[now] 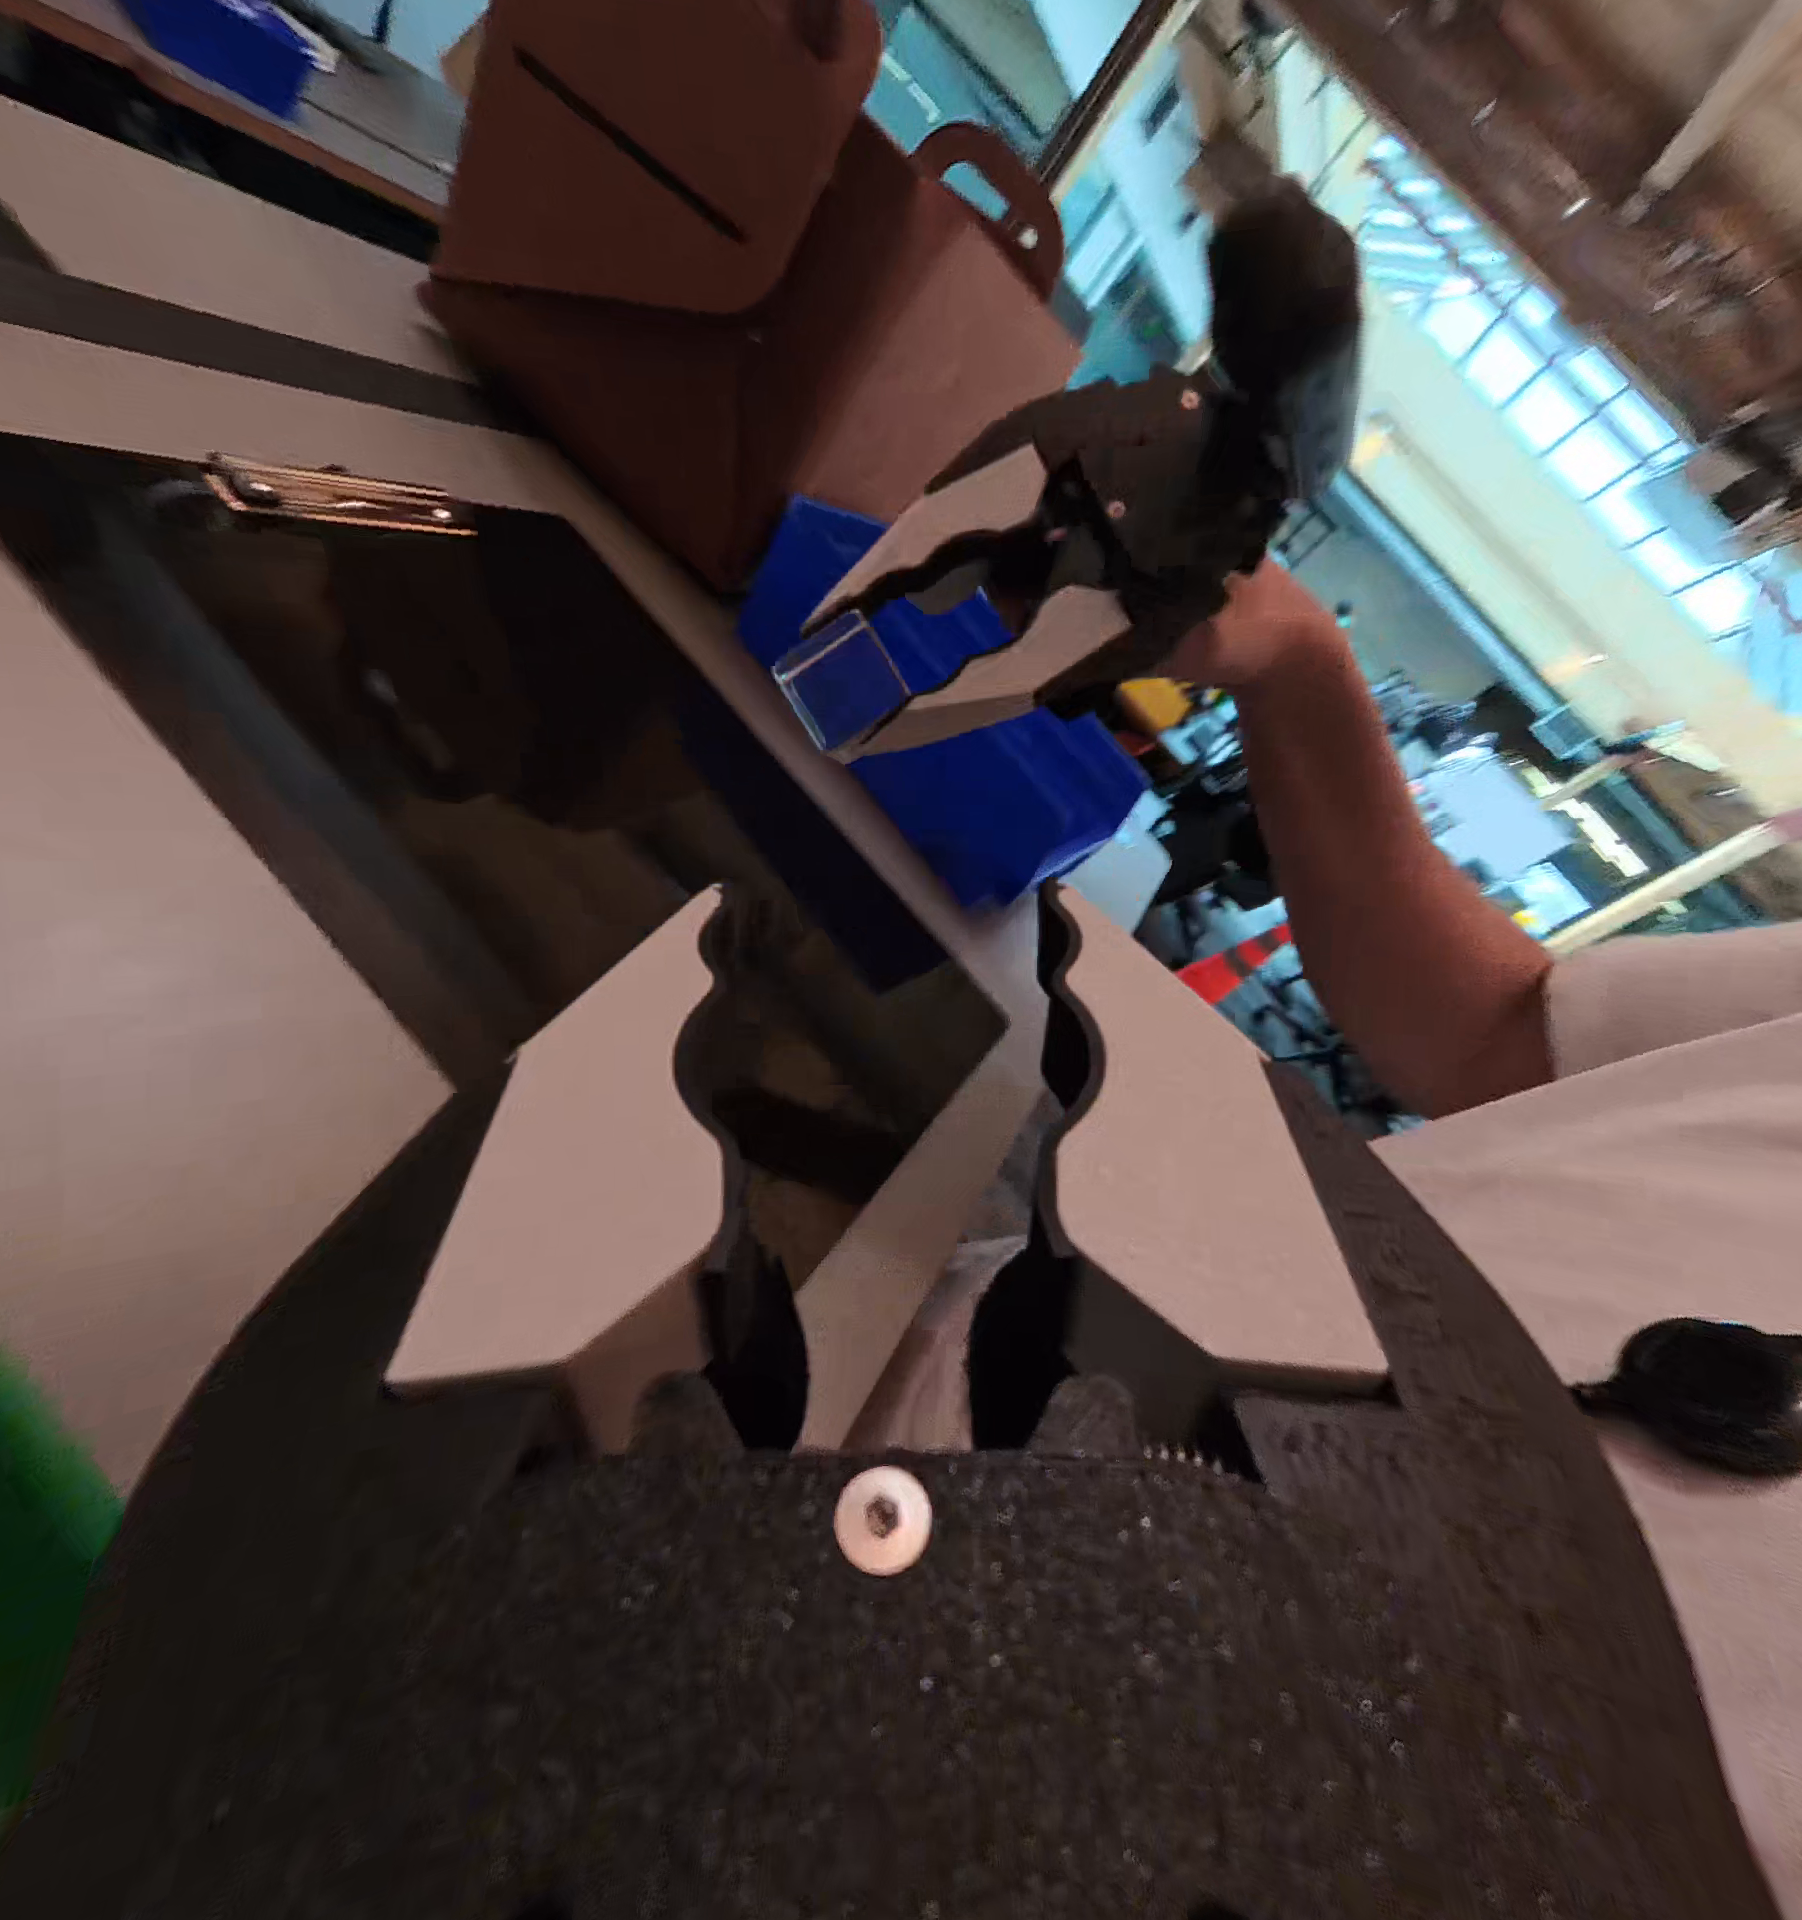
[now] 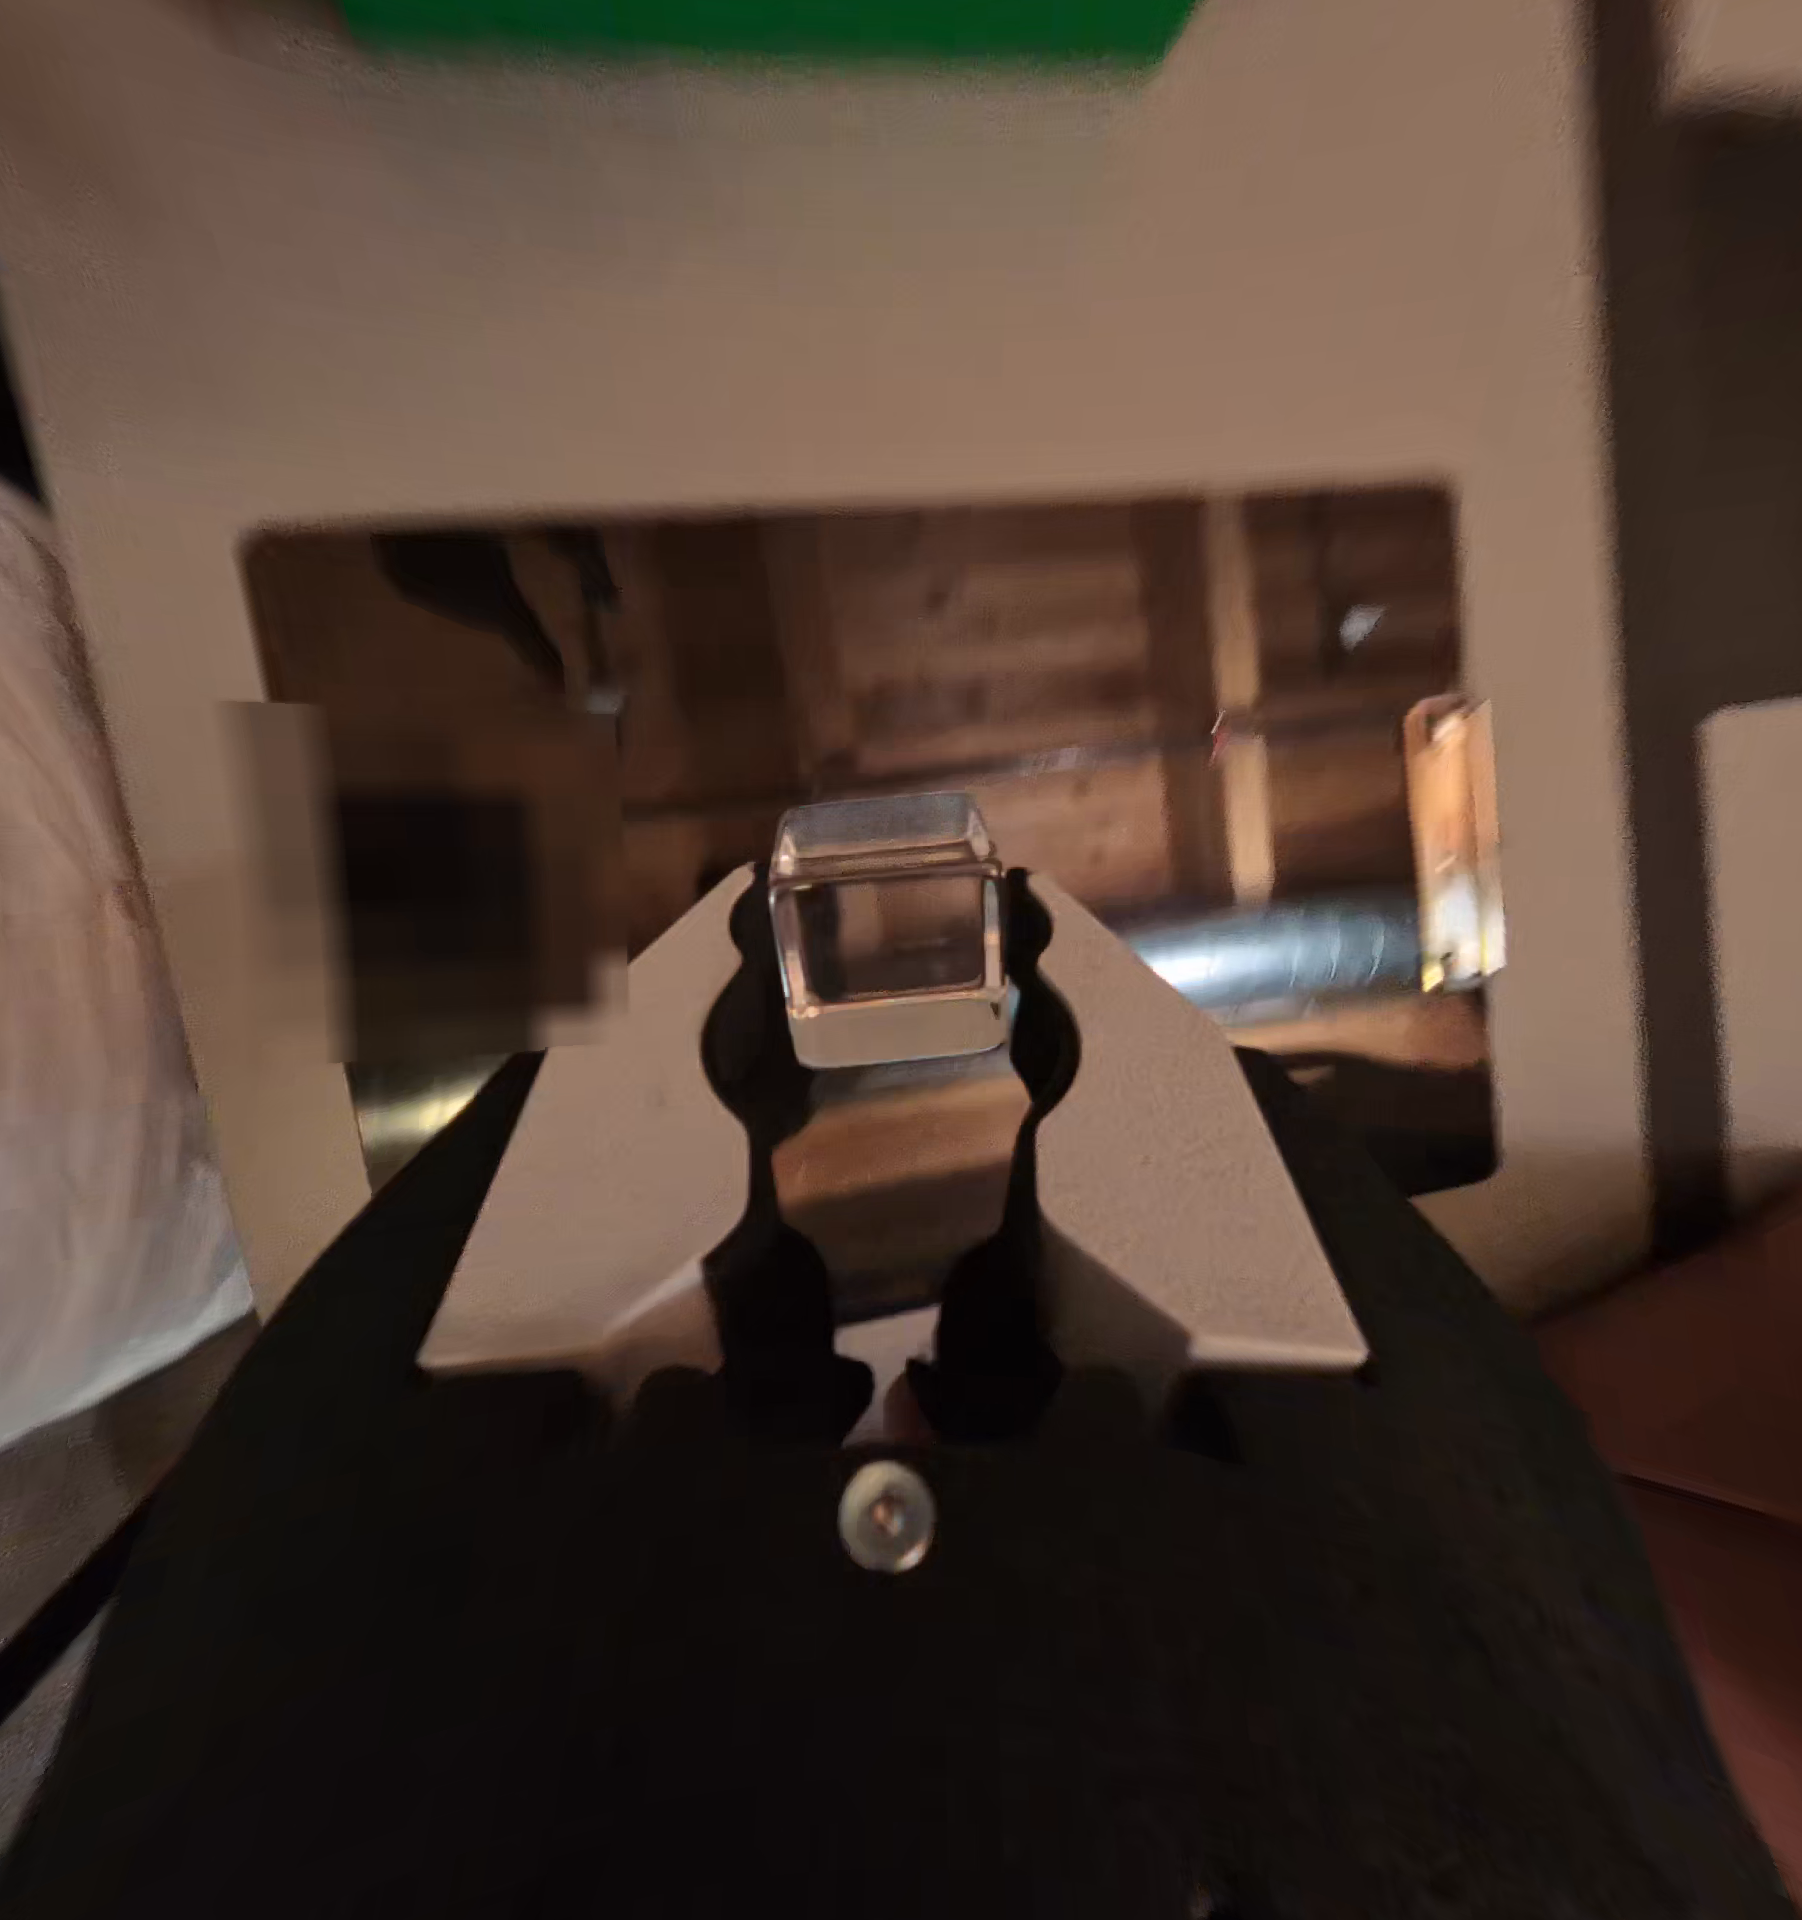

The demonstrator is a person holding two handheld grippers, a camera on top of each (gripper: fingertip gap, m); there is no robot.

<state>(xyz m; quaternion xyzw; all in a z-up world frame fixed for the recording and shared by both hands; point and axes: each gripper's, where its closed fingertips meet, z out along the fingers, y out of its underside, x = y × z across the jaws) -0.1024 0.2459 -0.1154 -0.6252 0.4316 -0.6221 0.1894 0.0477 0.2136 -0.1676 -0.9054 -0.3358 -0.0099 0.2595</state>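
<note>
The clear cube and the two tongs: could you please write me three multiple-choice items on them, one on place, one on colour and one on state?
1. Where is the clear cube?
A. between the tips of the right tongs
B. inside the brown bag
C. on the floor

2. What colour is the bin behind the right tongs in the left wrist view?
A. red
B. blue
C. yellow

3. How do the left tongs stand?
A. shut on the cube
B. shut on a cloth
C. open, holding nothing

Answers: 1 A, both tips press the cube's sides in the right wrist view; 2 B, blue shows behind and through the cube; 3 C, a wide gap parts the fingers.
</note>
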